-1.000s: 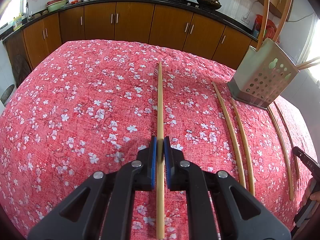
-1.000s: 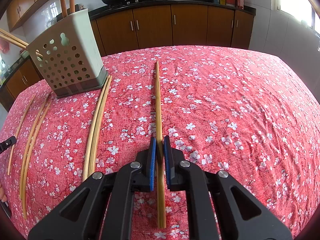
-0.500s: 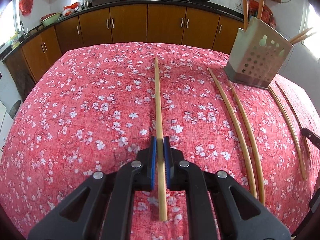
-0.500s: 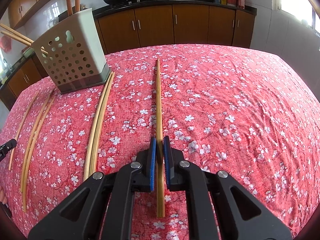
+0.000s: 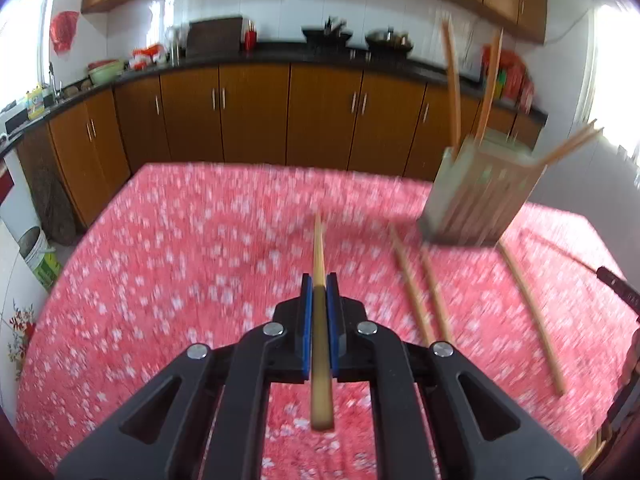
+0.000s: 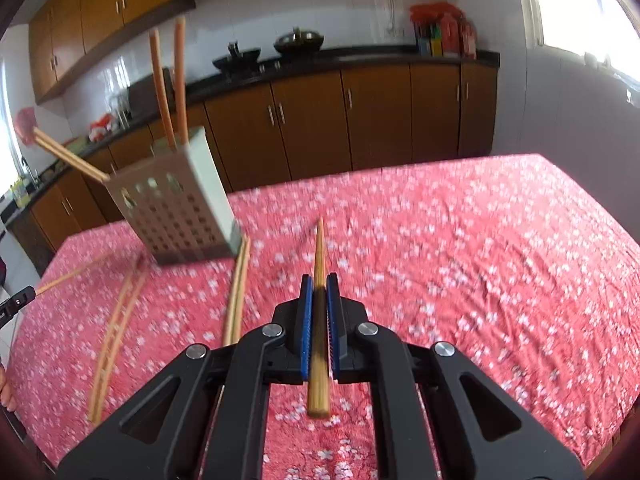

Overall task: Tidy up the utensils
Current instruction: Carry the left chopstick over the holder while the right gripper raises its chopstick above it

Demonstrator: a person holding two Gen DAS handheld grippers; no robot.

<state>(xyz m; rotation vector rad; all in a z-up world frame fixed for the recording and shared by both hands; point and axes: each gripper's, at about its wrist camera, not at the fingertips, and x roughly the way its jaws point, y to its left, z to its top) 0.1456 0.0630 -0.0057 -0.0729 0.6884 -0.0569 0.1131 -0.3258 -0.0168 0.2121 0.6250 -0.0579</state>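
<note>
Both my tools are clamped down, each on a single stick: my left gripper (image 5: 319, 296) pinches one chopstick (image 5: 318, 248) between its blue pads, and my right gripper (image 6: 319, 296) pinches another chopstick (image 6: 319, 248) the same way, each stick running straight out ahead with its butt end trailing back under the camera. Both appear lifted off the red floral tablecloth (image 5: 180, 264), their tips pointing across the table. The place they belong, I judge, is the perforated holder (image 6: 176, 212), which stands on the cloth to the left in my right view and to the right in my left view, so it sits between my two hands. The worry is the grip itself — a thin round stick held at one spot can swivel or slide if I swing too fast, and the blur in both views suggests I am moving briskly. The holder already has sticks (image 6: 168, 88) poking up and two more (image 6: 68, 156) leaning out sideways; those could catch my tip and knock it off course, or I could tip the holder over. If both hands go in together they may collide over the opening. Loose chopsticks (image 5: 416, 296) lie on the cloth beside the holder's base, more (image 6: 116, 320) on its other side — easy to sweep off with a low pass. Cabinets (image 5: 256, 112) stand well behind.
</note>
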